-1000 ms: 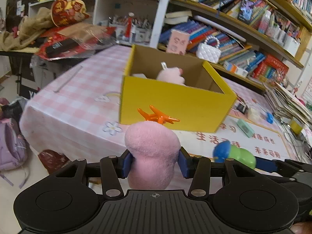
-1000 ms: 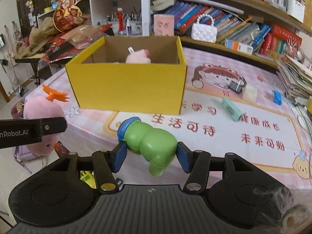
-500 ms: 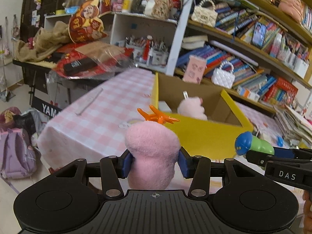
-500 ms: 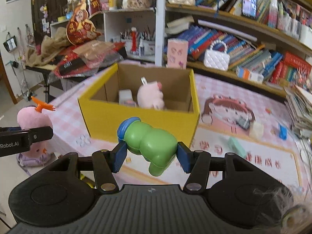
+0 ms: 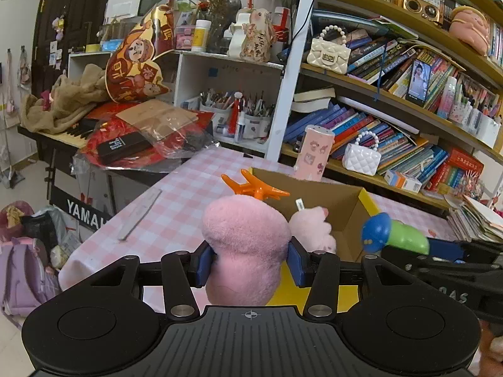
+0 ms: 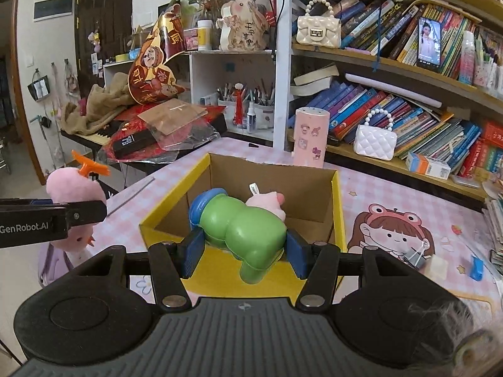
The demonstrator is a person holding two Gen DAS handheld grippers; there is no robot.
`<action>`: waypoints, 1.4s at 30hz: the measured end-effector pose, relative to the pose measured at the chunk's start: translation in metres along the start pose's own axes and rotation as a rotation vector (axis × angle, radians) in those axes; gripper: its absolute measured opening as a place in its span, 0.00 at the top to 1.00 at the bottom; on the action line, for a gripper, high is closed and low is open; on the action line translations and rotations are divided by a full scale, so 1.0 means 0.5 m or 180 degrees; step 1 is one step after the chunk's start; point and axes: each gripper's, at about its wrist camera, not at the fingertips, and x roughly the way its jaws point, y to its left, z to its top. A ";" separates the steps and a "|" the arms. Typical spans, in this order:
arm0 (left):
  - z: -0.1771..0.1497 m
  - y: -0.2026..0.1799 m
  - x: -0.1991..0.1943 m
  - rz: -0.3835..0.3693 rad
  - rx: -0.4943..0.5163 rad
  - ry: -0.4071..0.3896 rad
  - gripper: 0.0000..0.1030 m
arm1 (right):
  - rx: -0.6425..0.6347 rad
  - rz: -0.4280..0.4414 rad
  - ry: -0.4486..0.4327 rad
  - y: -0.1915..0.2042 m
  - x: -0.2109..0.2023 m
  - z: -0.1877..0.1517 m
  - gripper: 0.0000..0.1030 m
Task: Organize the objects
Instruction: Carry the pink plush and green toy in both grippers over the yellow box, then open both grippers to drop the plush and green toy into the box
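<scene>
My left gripper is shut on a pink plush toy with orange antlers, held above the near left corner of the yellow cardboard box. My right gripper is shut on a green toy with a blue cap, held over the near edge of the box. A pink plush pig lies inside the box. The left gripper's plush shows at the left of the right wrist view. The green toy shows at the right of the left wrist view.
The box stands on a pink checked tablecloth. A pink tumbler stands behind the box. Bookshelves run along the back. A keyboard with red packaging is at the left. Small items lie on the table at right.
Both grippers have risen and moved forward toward the box with their toys. The green toy now sits over the box's near edge.
</scene>
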 end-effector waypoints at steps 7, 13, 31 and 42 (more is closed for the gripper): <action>0.034 -0.046 0.073 -0.0034 0.0042 0.0042 0.55 | -0.0049 0.0026 0.0015 -0.030 0.069 0.030 0.48; 0.052 -0.090 0.160 -0.0062 0.0045 0.0157 0.55 | -0.0148 -0.0086 0.0201 -0.060 0.163 0.032 0.48; 0.014 -0.117 0.310 0.0064 0.0217 0.0776 0.53 | -0.0328 0.0046 0.0798 -0.100 0.311 0.003 0.44; 0.036 -0.114 0.236 0.0002 0.0220 0.0436 0.27 | -0.0193 -0.0109 0.0494 -0.091 0.245 0.019 0.30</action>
